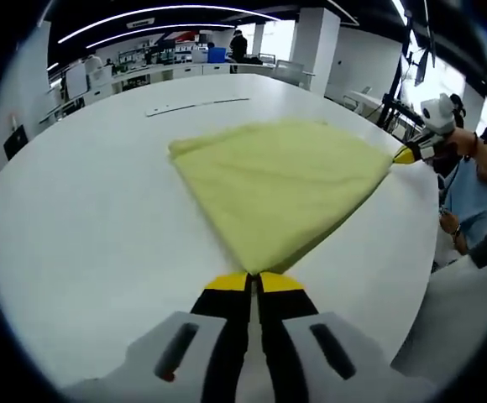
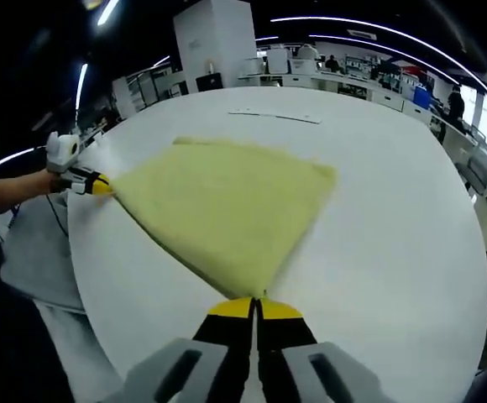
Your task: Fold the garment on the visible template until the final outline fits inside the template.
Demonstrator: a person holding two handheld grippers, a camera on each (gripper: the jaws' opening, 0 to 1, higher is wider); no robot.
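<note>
Legible text, labels, brands, numbers, signs: none. Left gripper view and right gripper view checked. Background desks and fittings at the far end of the room are too small and blurred to read any markings.

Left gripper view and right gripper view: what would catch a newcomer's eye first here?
A yellow-green cloth lies spread on the white table, stretched between two corners. The left tongs are shut on its near corner in the left gripper view, and the right tongs pinch the opposite corner in the right gripper view. Behind the table is an open office with desks.
</note>
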